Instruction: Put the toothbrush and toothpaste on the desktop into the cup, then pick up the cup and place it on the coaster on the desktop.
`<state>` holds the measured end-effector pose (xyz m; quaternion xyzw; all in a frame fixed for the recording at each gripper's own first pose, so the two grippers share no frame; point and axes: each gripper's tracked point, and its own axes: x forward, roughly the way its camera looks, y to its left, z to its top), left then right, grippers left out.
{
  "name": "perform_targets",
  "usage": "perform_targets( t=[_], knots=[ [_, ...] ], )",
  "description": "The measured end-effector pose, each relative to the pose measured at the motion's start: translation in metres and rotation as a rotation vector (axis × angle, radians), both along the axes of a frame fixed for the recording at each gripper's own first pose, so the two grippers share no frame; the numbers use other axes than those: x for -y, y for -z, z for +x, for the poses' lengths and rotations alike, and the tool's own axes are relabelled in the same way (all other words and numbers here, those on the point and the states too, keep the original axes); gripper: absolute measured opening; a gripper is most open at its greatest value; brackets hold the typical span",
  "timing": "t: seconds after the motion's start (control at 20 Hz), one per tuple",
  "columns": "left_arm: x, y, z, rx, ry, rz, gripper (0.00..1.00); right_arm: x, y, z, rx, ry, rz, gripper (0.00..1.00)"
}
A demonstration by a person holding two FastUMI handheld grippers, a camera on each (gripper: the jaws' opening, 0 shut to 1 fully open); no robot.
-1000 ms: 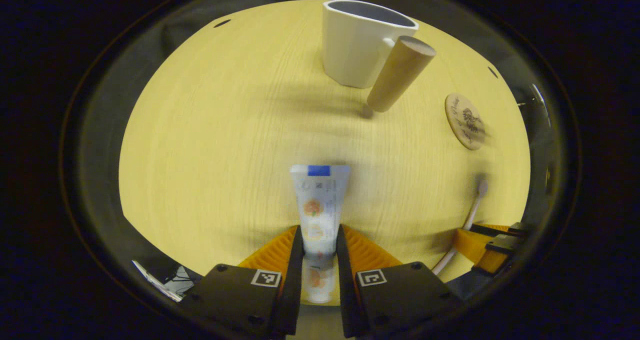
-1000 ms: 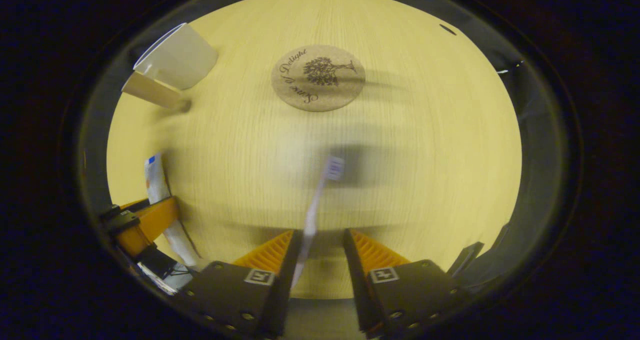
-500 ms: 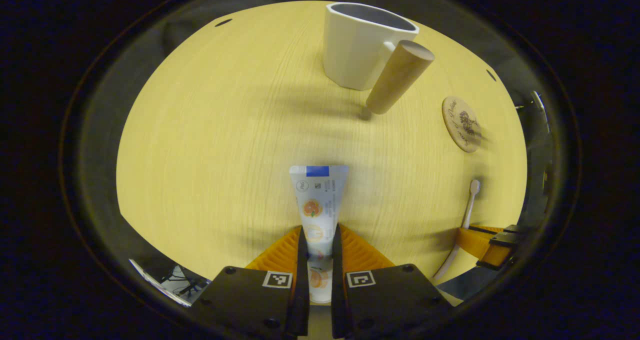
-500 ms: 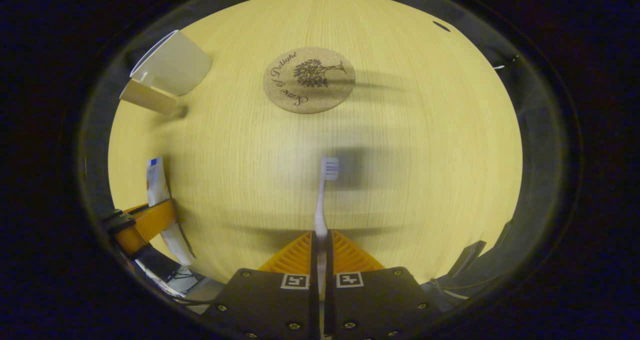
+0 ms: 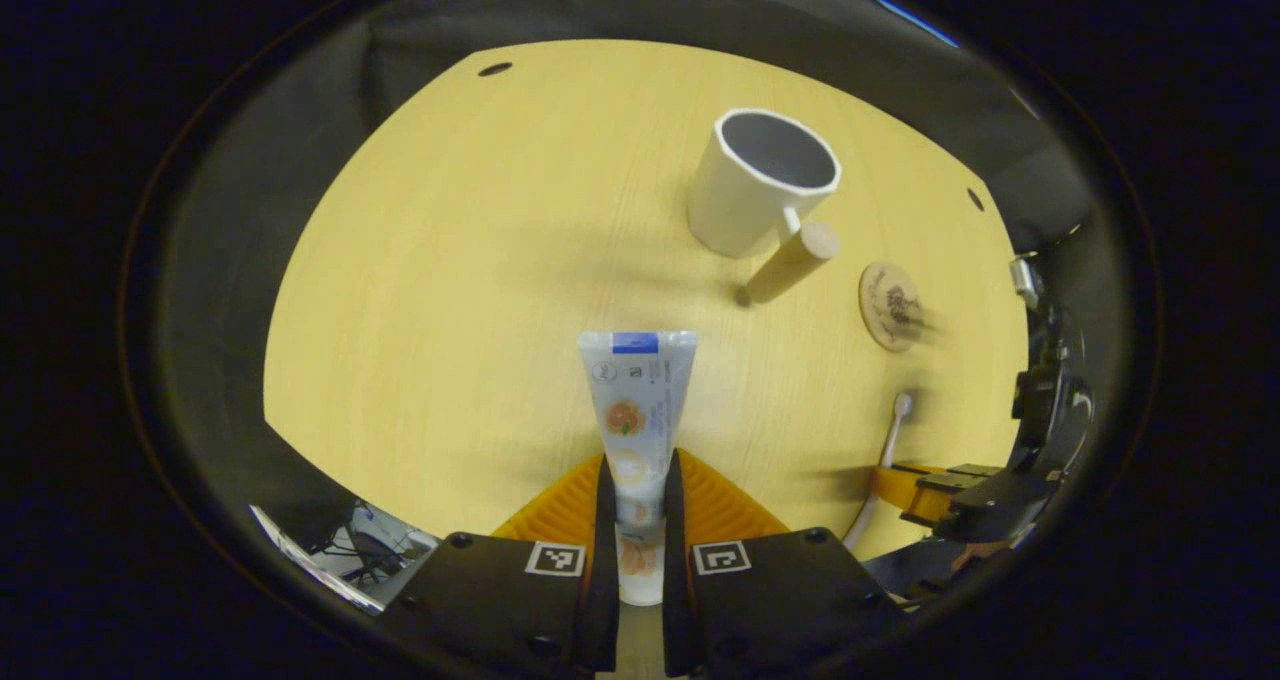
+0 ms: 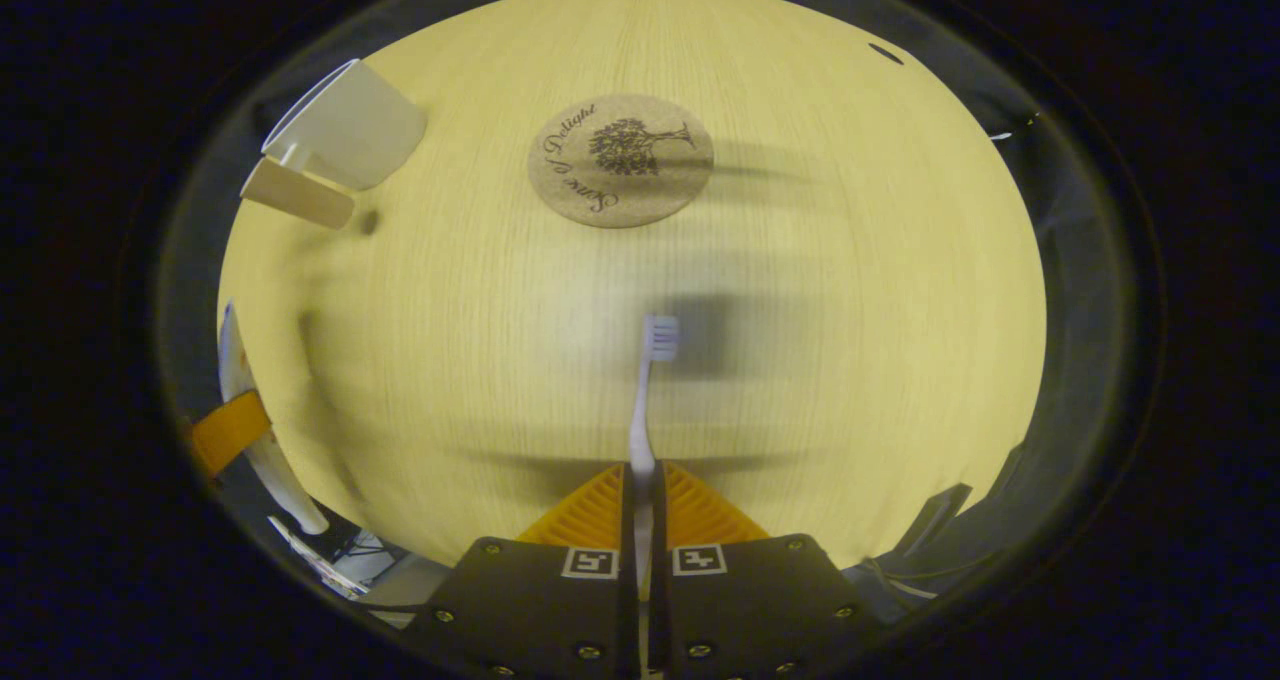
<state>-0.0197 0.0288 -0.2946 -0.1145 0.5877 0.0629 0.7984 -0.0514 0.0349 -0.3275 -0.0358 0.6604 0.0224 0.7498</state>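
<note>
In the left gripper view, the white printed toothpaste tube (image 5: 637, 400) is clamped by the left gripper (image 5: 636, 490) near its cap end, above the wooden desktop (image 5: 450, 290); soft, it would likely buckle if squeezed harder. The white cup with a wooden peg handle (image 5: 765, 185) stands near the far edge.

In the right gripper view, the thin white toothbrush (image 6: 648, 400), light and stiff, is pinched by its handle in the right gripper (image 6: 641, 500). The round cork coaster (image 6: 620, 160) lies beyond.

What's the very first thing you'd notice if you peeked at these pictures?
Probably the toothpaste tube, sticking straight out of the left claw in the middle of the left gripper view. Then the toothbrush, pinched in the right claw, bristles pointing toward the round cork coaster. The white cup stands on the yellow table.
</note>
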Motion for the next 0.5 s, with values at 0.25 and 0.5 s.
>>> perform_targets(
  t=[0.25, 0.5],
  knots=[
    [-0.011, -0.068, 0.046, 0.128, 0.029, 0.036, 0.25, 0.000, 0.000, 0.000, 0.002, -0.001, 0.003, 0.05],
    [-0.014, -0.115, 0.109, 0.256, 0.071, 0.053, 0.25, 0.000, 0.000, 0.000, 0.005, -0.004, 0.004, 0.05]
  ],
)
